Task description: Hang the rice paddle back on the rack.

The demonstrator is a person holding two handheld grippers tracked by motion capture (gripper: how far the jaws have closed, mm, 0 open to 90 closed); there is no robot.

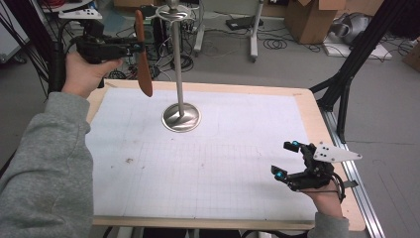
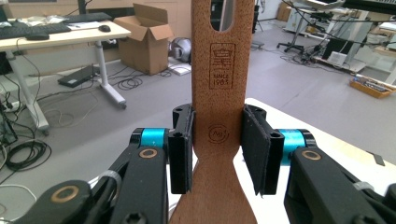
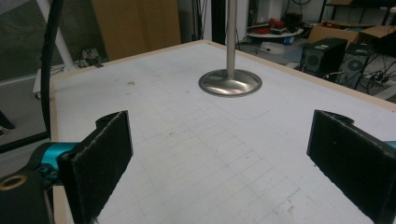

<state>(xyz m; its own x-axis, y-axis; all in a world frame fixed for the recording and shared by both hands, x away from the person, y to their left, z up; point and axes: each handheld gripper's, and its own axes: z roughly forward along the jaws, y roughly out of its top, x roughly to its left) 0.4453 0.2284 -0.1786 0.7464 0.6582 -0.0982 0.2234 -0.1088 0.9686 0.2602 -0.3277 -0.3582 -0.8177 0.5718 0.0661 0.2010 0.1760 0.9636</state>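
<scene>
While the left tool [image 2: 217, 151] is clamping the wooden spatula [image 1: 142, 54] by its handle, holding it upright in the air beside the metal stand [image 1: 179, 74], the blade is risking knocking that pole and slipping. The right tool [image 1: 288, 161] is lying spread and empty on the table [image 1: 307, 106].

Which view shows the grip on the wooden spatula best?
Left gripper view: both pads press the wooden spatula at its handle's narrow part, stamp legible. The high view shows the left gripper holding it upright near the metal stand, but small.
</scene>
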